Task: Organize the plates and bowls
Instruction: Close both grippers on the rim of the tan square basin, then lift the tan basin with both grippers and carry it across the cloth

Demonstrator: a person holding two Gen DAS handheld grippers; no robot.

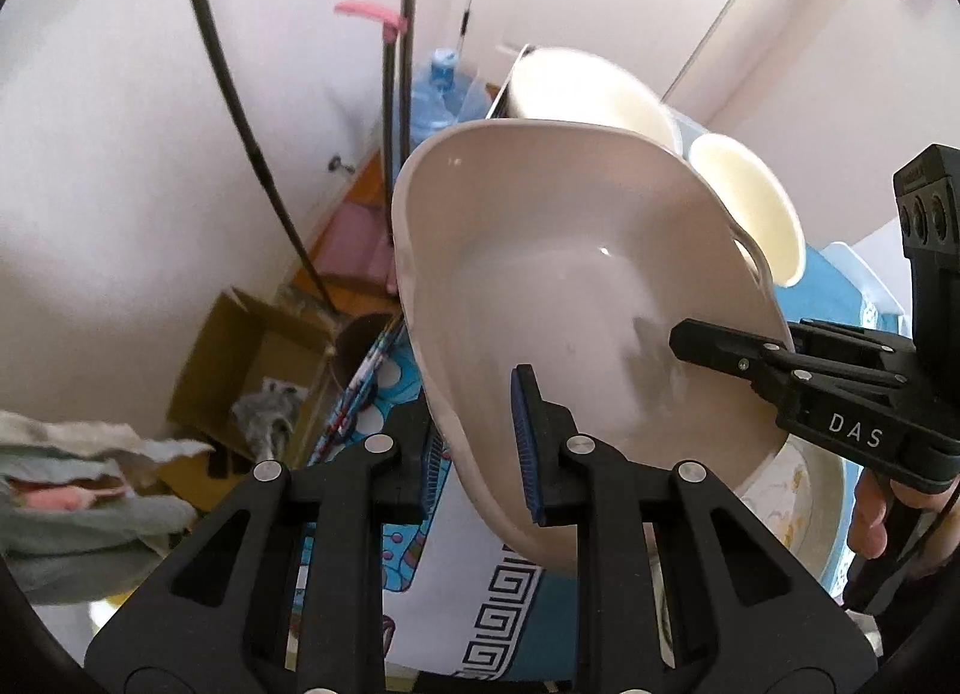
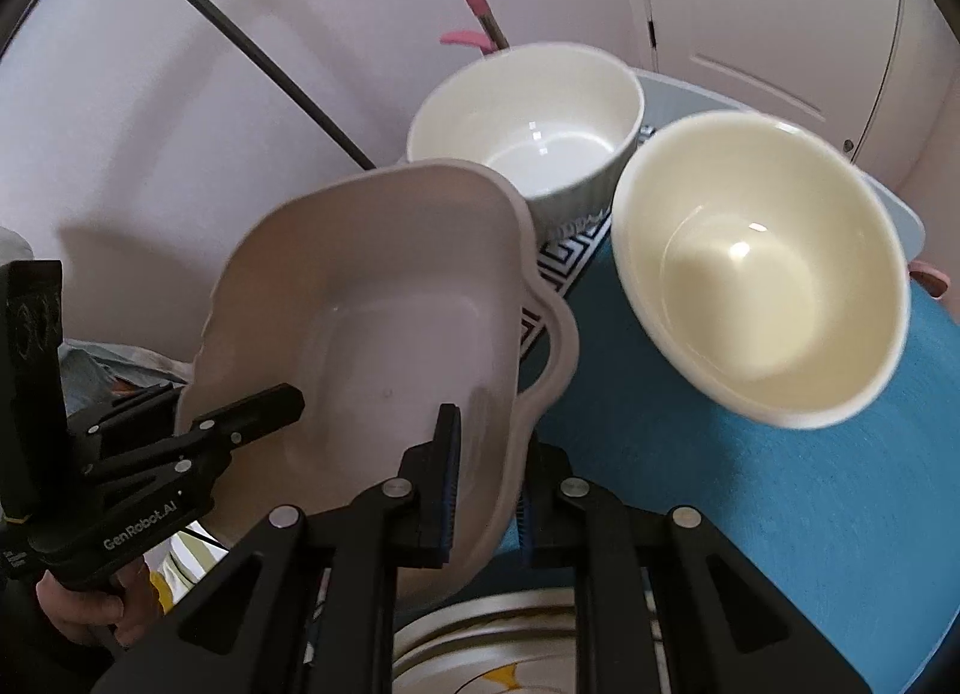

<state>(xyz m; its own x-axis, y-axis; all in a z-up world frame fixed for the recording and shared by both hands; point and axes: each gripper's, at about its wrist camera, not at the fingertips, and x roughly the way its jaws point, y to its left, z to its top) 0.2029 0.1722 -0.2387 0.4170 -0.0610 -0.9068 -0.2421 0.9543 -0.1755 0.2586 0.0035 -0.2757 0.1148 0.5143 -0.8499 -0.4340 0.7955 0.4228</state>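
Clamped on the near rim of a pale, handled serving dish (image 1: 576,298), the left gripper (image 1: 474,442) has one blue-padded finger inside the dish and the other beneath it. From the right wrist view the same dish (image 2: 384,334) hangs tilted above the desk (image 2: 780,514) with its blue cloth, and the right gripper (image 2: 486,490) pinches the opposite rim in the same way. That view alone shows two empty bowls in full: a cream bowl (image 2: 762,274) tipped toward the camera, and a white ribbed bowl (image 2: 528,118) upright near the desk's far edge. Only the left view shows the floor clutter: a cardboard box (image 1: 240,370) and a water jug (image 1: 435,94). A patterned plate (image 2: 510,640) lies under the dish.
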